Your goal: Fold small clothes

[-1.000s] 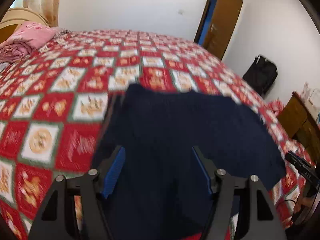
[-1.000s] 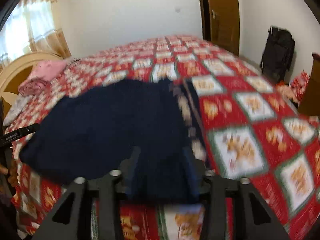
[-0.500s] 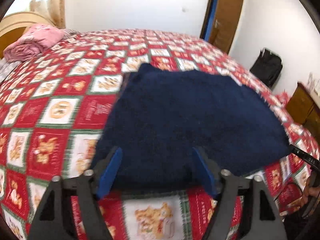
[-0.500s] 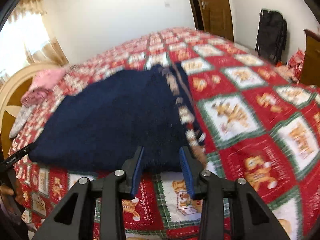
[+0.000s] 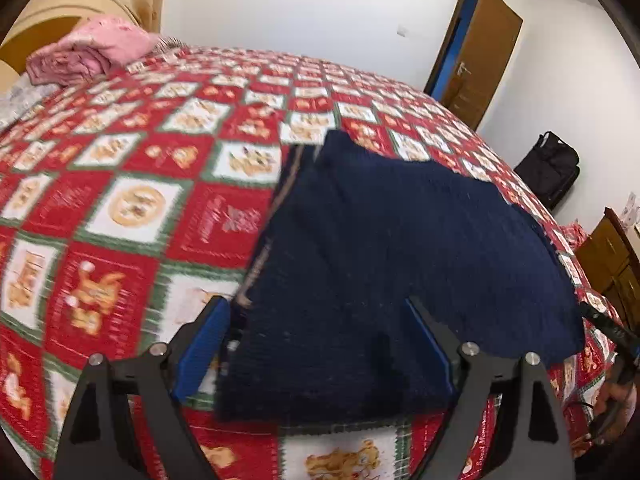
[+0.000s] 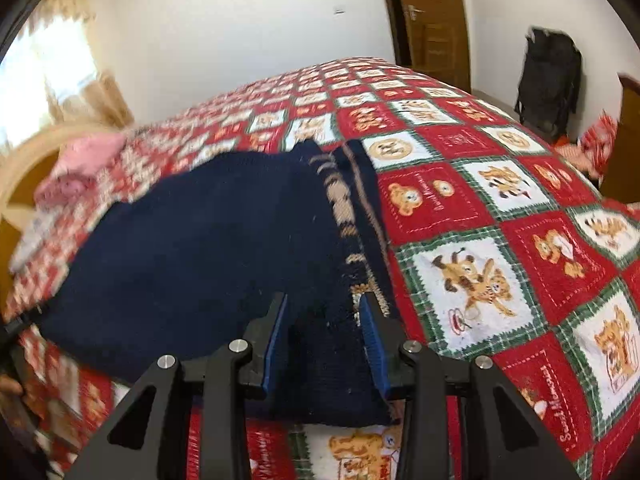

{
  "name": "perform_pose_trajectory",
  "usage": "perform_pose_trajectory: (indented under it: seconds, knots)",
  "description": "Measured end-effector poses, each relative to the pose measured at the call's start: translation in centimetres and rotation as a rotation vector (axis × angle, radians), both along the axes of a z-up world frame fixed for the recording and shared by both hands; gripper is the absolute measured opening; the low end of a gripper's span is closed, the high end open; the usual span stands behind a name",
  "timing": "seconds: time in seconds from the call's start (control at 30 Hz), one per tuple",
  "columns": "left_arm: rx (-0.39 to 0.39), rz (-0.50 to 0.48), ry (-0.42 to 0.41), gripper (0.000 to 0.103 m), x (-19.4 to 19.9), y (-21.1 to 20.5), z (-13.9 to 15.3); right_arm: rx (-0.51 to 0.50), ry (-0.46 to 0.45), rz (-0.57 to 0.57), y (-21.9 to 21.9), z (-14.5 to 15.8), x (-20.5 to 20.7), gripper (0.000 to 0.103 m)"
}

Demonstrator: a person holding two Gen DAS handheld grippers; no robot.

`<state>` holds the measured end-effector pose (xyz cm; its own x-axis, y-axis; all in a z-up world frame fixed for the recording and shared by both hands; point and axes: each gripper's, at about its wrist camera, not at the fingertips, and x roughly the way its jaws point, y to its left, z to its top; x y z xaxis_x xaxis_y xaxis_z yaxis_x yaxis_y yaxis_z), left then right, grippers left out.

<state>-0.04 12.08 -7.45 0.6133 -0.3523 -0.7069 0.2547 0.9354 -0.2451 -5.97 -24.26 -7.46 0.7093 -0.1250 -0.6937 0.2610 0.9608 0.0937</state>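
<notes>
Red-and-white teddy-bear bedspread (image 5: 132, 208) is covering the bed, pink bedding (image 5: 88, 54) sitting upper left. Navy knit garment (image 5: 384, 264) is lying flat at lower centre. Left hand-held gripper (image 5: 316, 344) is opening, jaws straddling the garment's near edge without pressing. Right hand-held gripper (image 6: 323, 340) is gripping the garment's near hem beside its tan-patterned band (image 6: 340, 208).

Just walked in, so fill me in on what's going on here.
A person with a gripper in each hand is folding a navy knit garment on the red patchwork bedspread. The left gripper straddles its near edge, jaws opening. The right gripper sits over the near edge by the striped band; whether it is gripping is unclear.
</notes>
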Motion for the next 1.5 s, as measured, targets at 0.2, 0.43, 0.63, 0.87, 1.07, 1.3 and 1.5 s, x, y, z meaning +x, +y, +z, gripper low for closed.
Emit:
perform_pose_trajectory:
  seconds: [0.2, 0.43, 0.63, 0.87, 1.07, 1.3, 1.5]
  knots:
    - [0.074, -0.016, -0.002, 0.092, -0.1, -1.1, -1.0, -0.047, 0.059, 0.02, 0.5, -0.7, -0.3, 0.017]
    - [-0.002, -0.013, 0.02, 0.092, -0.2, 0.0, -0.7, 0.113, -0.078, -0.007, -1.6, 2.3, -3.2, 0.018]
    - [-0.063, 0.008, 0.025, 0.093, 0.5, 0.2, -0.5, 0.092, -0.086, 0.005, -1.6, 2.3, -2.3, 0.061]
    - [-0.039, 0.003, -0.002, 0.093, 0.1, -0.2, -0.5, -0.05, 0.051, 0.034, 0.6, -0.9, -0.4, 0.026]
    - [-0.037, -0.002, -0.029, 0.073, -0.1, -0.5, -0.3, -0.067, 0.021, 0.085, 1.3, 0.3, -1.5, 0.009]
    - [-0.062, -0.065, -0.01, 0.036, -0.2, 0.2, 0.2, -0.079, 0.097, 0.037, -1.0, -0.5, -3.3, 0.009]
    - [-0.037, -0.038, 0.053, 0.035, 0.3, 1.6, -1.4, -0.032, 0.091, 0.02, -1.4, -1.8, -3.0, 0.011]
